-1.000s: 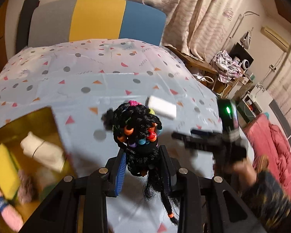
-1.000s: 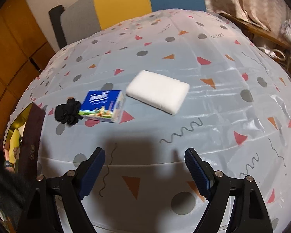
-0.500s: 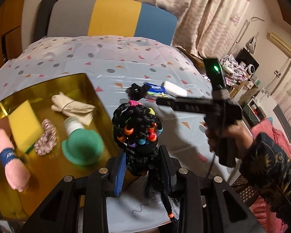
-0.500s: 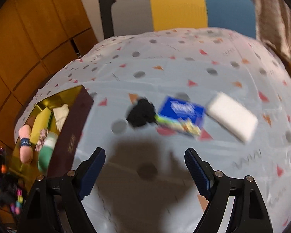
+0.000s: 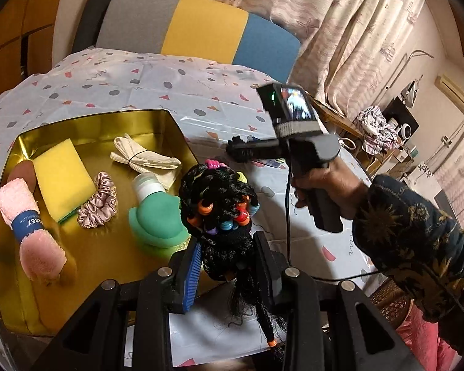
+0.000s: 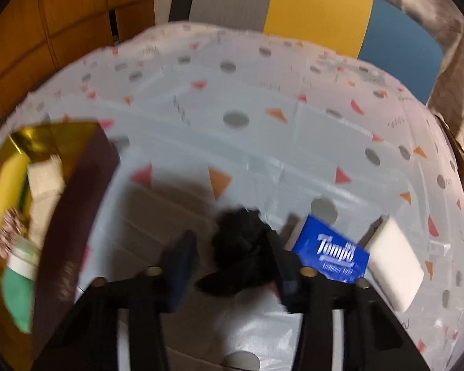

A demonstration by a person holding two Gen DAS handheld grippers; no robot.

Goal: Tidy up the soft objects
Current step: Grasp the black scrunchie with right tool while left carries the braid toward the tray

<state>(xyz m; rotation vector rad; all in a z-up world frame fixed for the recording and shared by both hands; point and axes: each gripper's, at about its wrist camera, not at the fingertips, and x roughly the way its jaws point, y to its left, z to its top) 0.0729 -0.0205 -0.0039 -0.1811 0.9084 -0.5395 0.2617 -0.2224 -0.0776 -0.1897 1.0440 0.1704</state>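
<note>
Left wrist view: left gripper (image 5: 227, 259) clamps a black braided hairpiece with coloured beads (image 5: 219, 204) beside the gold rectangular tin (image 5: 167, 117); right wrist view, blurred: right gripper (image 6: 232, 273), fingers spread, straddles a black fabric scrunchie (image 6: 241, 247) on the patterned tablecloth (image 6: 263, 142).

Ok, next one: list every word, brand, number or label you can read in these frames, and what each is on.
"Tempo": white brand lettering on the blue tissue pack on the table, right wrist view.
Smaller line under it: blurred, unreadable.
"...REY": end of a white word on the blue band around the pink towel roll in the gold tin; the start is hidden.
Small screen on the right gripper: picture only, no legible text.
</note>
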